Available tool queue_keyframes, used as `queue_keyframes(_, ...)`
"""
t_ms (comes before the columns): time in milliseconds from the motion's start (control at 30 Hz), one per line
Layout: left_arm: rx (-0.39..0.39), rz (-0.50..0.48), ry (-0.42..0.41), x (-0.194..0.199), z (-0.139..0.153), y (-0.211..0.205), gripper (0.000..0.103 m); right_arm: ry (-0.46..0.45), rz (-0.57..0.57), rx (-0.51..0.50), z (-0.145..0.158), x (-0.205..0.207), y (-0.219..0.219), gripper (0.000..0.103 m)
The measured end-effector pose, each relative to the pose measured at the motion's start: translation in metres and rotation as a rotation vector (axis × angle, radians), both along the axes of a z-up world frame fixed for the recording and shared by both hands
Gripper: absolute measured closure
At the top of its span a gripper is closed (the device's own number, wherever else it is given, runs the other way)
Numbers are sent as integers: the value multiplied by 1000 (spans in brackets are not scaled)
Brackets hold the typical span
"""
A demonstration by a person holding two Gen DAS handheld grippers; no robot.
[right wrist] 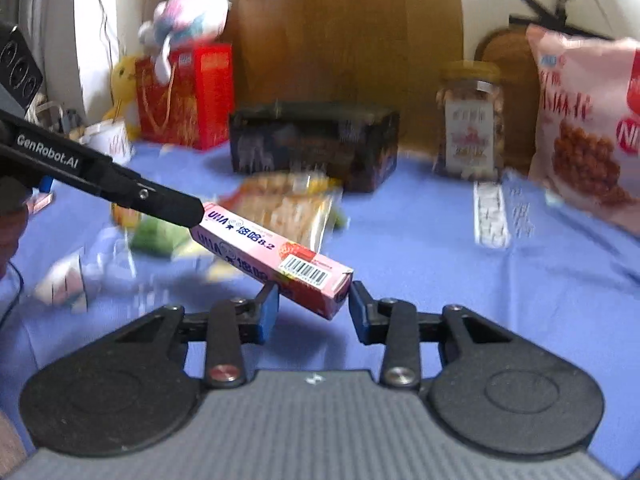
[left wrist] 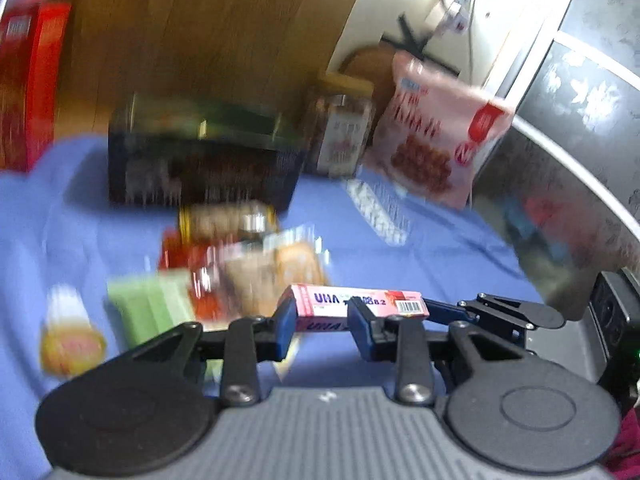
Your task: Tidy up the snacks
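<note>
Held between both grippers: long pink cardboard candy box (right wrist: 276, 258), off the blue cloth (right wrist: 440, 264). Left gripper (left wrist: 320, 320) clamped near one end; right gripper (right wrist: 312, 308) bracketing the barcode end, contact unclear. Best to firm one grip before releasing the other, then carry toward dark open box (right wrist: 314, 142).

Open blue cloth (right wrist: 420, 264) runs right of centre, up to the white strip pack (right wrist: 490, 216). Left half is crowded with loose snack packets (right wrist: 288, 208). Far edge is blocked by black box (right wrist: 312, 144), jar (right wrist: 470, 124), pink bag (right wrist: 588, 128) and red box (right wrist: 200, 96).
</note>
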State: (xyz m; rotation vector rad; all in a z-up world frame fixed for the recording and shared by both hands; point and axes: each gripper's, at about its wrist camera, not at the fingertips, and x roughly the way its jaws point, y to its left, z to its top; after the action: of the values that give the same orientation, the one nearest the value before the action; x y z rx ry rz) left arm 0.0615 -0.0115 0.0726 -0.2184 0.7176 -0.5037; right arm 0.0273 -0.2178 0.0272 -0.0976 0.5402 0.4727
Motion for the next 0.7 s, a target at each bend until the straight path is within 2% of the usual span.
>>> queue_keyframes(200,-4,59,-121,46,43,14,75,-136,1,36,43,48,12,61)
queue_keyframes(300,-26,102,-116,86,50,25,75,-189,7,24,56,85,25,61)
queue_keyframes(467,-44,165,-59,144,35,39,75,-158,10,2,54,152,43,61)
queue_keyframes(600,-50,187,-9,172,15,39,74,-135,-8,-45,42,176,55,54)
queue_keyframes(700,-31,188,-5,180,7,36,72,-131,-35,-44,37,185,54,48)
